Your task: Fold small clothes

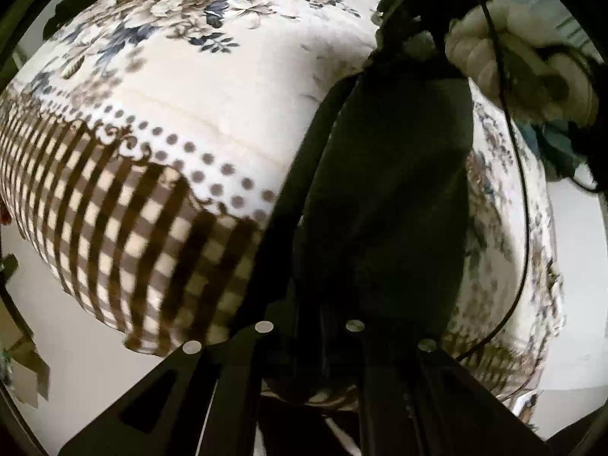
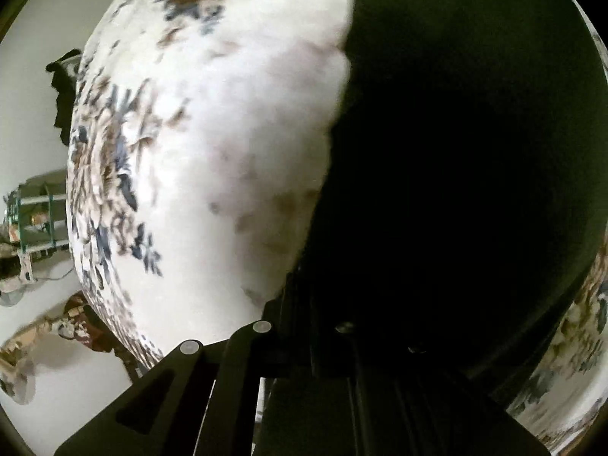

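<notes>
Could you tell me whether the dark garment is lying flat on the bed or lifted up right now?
Lifted, it seems: the dark garment stretches taut between the left gripper and the right gripper, above the floral blanket.

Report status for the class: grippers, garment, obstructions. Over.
Both grippers shut on dark garment, stretched between them above the floral bedspread. Right gripper seen from left. Loose cable hangs alongside.

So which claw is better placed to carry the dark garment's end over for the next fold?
Probably the right. The dark garment stretches from the left claw up to the right claw, which holds the far end high above the floral bedspread with room to swing. The left looks better suited to anchoring.
</notes>
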Tool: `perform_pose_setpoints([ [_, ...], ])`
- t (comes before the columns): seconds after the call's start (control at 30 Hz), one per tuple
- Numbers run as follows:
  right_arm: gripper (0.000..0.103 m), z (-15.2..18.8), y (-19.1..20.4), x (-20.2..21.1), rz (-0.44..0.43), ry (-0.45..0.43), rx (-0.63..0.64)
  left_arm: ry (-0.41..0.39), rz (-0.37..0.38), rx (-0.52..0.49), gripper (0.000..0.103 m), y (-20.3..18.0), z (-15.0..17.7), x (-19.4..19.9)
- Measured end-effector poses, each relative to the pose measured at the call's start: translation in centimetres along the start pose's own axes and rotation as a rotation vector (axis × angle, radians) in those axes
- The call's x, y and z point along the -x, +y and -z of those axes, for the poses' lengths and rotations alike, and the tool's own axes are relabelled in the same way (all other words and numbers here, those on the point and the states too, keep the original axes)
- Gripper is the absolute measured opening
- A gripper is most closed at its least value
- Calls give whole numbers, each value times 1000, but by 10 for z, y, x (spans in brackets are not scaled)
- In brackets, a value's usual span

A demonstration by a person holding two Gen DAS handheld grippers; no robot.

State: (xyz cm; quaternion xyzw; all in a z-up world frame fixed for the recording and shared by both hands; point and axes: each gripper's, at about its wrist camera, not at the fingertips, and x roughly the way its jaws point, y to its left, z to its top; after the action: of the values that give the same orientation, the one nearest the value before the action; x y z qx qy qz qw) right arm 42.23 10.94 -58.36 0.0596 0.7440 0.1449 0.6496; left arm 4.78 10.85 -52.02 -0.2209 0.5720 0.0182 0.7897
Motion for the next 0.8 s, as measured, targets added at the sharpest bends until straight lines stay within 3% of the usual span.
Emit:
perform_pose_setpoints([
  [0.1, 5, -5, 7, -17, 31, 27, 13, 28, 3, 35, 6, 14, -3, -10],
  [0.2, 9, -11, -1, -36, 15, 87, 7, 109, 52, 106, 10, 34, -8, -27],
  [0.27, 23, -8, -17, -29, -118, 129, -36, 157, 88, 165, 13, 50, -7, -32],
  [0.33, 64, 8, -39, -12, -248, 143, -55, 176, 125, 229, 29, 71, -5, -27],
  [0.43, 66, 46, -79, 12, -299, 118, -56, 169, 183, 279, 51, 97, -6, -18],
  [0.47, 66, 62, -95, 16, -290, 116, -64, 166, 205, 285, 53, 102, -9, -17],
  [0.63, 66, 168, -184, 0, -248, 180, -233, 176, 311, 247, 54, 95, -31, -34],
  [0.8, 66, 252, -219, -46, -421, 208, -395, 209, 382, 113, 54, 55, -48, -67],
])
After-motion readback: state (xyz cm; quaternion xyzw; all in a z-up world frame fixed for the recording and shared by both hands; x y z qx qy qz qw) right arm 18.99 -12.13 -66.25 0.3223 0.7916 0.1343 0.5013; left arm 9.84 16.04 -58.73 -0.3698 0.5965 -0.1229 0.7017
